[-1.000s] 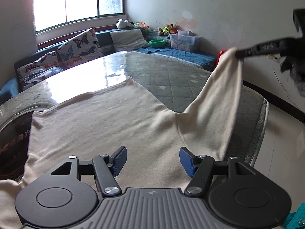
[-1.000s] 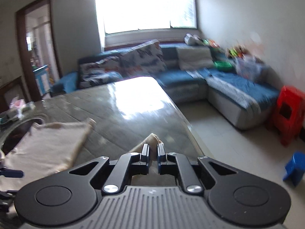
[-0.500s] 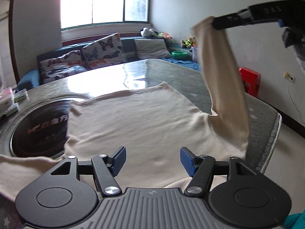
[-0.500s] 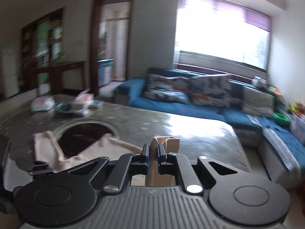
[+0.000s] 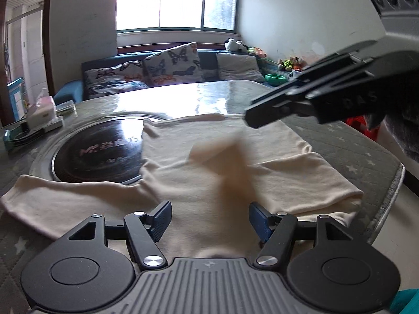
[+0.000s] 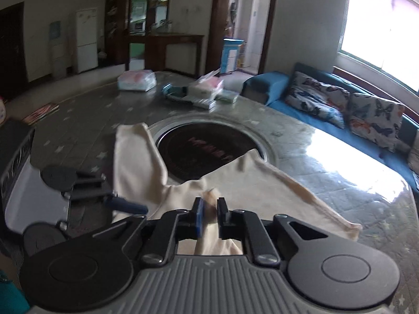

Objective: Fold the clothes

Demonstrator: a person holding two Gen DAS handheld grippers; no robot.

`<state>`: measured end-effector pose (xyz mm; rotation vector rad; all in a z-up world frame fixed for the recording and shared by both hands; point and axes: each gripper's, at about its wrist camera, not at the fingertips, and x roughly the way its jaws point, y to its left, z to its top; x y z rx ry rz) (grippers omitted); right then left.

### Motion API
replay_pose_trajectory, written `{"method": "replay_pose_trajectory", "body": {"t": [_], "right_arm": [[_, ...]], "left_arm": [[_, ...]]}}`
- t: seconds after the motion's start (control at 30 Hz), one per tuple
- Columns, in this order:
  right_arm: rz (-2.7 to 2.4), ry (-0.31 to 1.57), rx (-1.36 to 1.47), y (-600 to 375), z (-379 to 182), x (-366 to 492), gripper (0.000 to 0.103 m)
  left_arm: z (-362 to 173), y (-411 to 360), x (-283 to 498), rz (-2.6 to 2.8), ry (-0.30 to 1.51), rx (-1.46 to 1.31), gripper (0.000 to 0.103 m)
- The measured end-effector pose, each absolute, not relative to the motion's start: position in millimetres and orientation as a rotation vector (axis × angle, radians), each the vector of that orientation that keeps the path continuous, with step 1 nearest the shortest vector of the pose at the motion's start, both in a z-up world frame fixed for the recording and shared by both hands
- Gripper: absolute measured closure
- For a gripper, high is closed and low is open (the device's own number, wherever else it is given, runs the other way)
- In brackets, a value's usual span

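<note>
A cream long-sleeved shirt (image 5: 199, 183) lies spread on the round quilted table (image 5: 366, 151). Its left sleeve (image 5: 52, 198) stretches out flat past the dark inset. The right sleeve (image 5: 233, 162), blurred, drops onto the shirt's body just below my right gripper (image 5: 252, 119). In the right wrist view the right gripper (image 6: 210, 209) has its jaws opening, a narrow gap with the sleeve end (image 6: 212, 196) loose between them. My left gripper (image 5: 209, 217) is open and hovers over the shirt's near edge, holding nothing. It also shows as the left gripper (image 6: 115, 192) in the right wrist view.
A dark round glass plate (image 5: 99, 151) is set into the table's middle, partly under the shirt. Tissue boxes (image 5: 42, 112) and packets (image 6: 207, 89) sit at the table's far side. The table edge (image 5: 395, 183) is close on the right. A blue sofa (image 6: 327, 110) stands beyond.
My right gripper swung the raised right sleeve from the table's right side across over the shirt's body. Its jaws have parted and the sleeve is falling. The left gripper drifted sideways, still open.
</note>
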<state>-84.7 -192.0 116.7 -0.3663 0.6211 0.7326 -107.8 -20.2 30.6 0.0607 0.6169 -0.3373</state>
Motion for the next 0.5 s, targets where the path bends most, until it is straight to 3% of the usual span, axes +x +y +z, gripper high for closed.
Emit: {"method": "replay_pose_trajectory", "body": {"t": [0.17,0.37,0.5], "right_arm": [[0.678,0.648,-0.378,-220,117,-84,0.086],[0.637,0.761,-0.423,-262,92,-93,0.086],[0.645,0.809,-0.388,-281,71,-104,0.086]], "left_arm": [[33,-16,-105,-0.318,0.605,0.065,0.036],[34,-27,-100,-0.34,0.591,0.086,0.052],[29,-37,-94,-0.377,0.608,0.11,0.053]]}}
